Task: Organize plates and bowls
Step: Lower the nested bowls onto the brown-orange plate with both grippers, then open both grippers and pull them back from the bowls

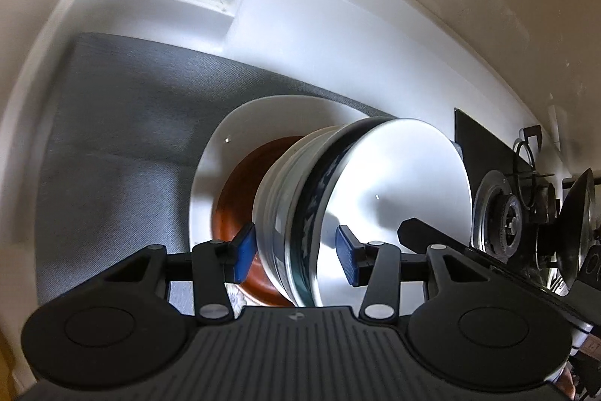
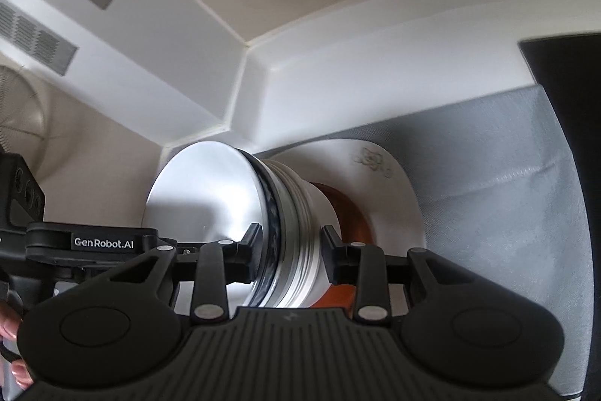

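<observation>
Both grippers matte black plastic. Left gripper (image 1: 296,252): ribbed base plate with a small logo, two round housings with recessed discs, linkage arms on silver rivets, blue pads on the fingers (image 1: 245,250). Right gripper (image 2: 290,254): same build, pads look black here. White "GenRobot.AI" lettering on the left gripper's side in the right wrist view.

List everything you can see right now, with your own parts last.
white plate: one, white, over the grey mat, behind the stack
brown dish: one, brown, between plate and bowls
bowl stack: several white, one dark-blue patterned, between both jaws
grey mat: one, grey, on the white counter
gas burner: one, metal, right of the stack
left gripper: black, blue pads, jaws astride the stack
right gripper: black, jaws astride the stack
fingers: lower left, right wrist view
</observation>
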Available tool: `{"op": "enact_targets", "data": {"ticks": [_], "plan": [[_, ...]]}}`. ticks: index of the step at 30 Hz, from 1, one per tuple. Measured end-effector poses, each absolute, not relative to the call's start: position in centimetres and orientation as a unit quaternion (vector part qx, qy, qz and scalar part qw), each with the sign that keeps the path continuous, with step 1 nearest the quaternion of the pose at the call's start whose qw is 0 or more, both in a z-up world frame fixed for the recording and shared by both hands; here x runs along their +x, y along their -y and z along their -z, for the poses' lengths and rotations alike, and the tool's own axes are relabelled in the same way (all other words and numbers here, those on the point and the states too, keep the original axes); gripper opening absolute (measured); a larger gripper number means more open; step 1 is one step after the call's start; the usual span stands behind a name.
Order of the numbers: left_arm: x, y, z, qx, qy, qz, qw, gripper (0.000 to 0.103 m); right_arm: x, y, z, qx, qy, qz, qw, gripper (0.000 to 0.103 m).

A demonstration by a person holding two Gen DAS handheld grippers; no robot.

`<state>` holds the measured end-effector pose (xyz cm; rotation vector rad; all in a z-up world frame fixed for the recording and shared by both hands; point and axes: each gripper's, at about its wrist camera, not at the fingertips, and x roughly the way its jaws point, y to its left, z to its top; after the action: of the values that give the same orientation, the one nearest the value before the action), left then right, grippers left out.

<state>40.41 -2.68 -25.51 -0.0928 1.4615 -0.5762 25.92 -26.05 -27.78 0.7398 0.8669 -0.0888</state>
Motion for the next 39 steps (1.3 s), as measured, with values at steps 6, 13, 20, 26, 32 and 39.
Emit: {"op": "enact_targets", "data": {"ticks": [6, 13, 20, 26, 32, 39], "plan": [[40.4, 2.4, 27.8, -0.056, -0.654, 0.262, 0.707, 0.048, 25.9, 25.9, 29.6, 0.352, -0.411, 0.055, 0.839, 0.038], [40.0, 2.5, 27.7, -0.04, -0.633, 0.273, 0.723, 0.046, 25.6, 26.2, 30.7, 0.359, -0.404, 0.058, 0.839, 0.038], [37.9, 2.0, 26.0, -0.016, -0.591, 0.234, 0.772, 0.09, 23.4, 26.0, 30.1, 0.361, -0.399, 0.103, 0.837, 0.056], [32.9, 0.0, 20.8, 0.027, -0.512, 0.201, 0.835, 0.09, 17.7, 23.7, 25.5, 0.296, -0.378, 0.152, 0.864, 0.076], [24.1, -0.8, 13.4, 0.04, -0.452, 0.185, 0.872, 0.095, 10.6, 19.8, 20.9, 0.227, -0.371, 0.154, 0.888, 0.092], [12.0, 1.3, 6.2, 0.047, -0.438, 0.134, 0.888, 0.101, 3.2, 16.7, 14.8, 0.172, -0.374, 0.121, 0.903, 0.102]]}}
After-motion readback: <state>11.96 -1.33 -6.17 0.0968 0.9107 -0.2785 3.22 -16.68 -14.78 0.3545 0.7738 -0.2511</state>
